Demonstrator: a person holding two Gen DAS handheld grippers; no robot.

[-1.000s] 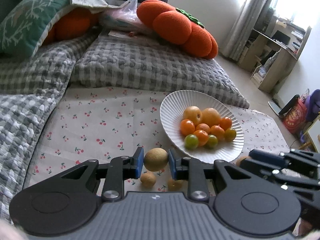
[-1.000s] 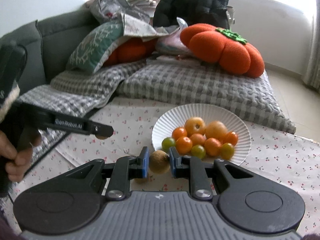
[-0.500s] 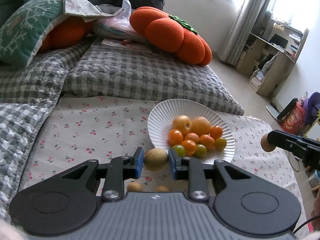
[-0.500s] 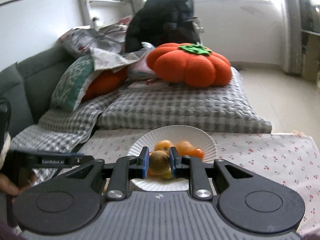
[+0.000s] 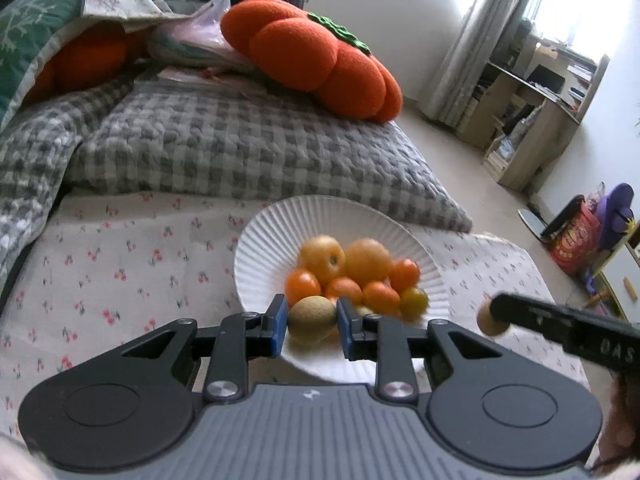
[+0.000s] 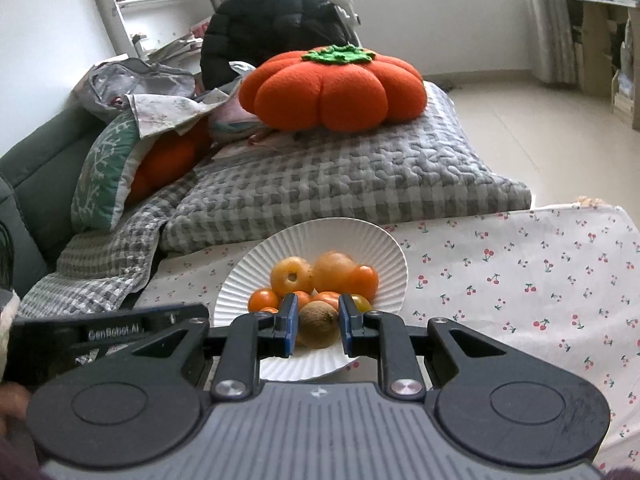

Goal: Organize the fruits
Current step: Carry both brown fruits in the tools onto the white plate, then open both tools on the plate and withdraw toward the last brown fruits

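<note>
Blue-padded jaws of the left gripper clamp a small tan oval fruit; the right gripper pinches a brown oval fruit. Both hang over the near rim of the white ribbed plate heaped with orange and green fruits. Behind lies an orange pumpkin-shaped cushion.

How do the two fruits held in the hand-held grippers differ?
The left hand-held gripper pinches a yellow-green fruit lying sideways; the right hand-held gripper pinches a browner fruit standing more upright. Both are small, oval, and poised over the near edge of the white plate.
</note>
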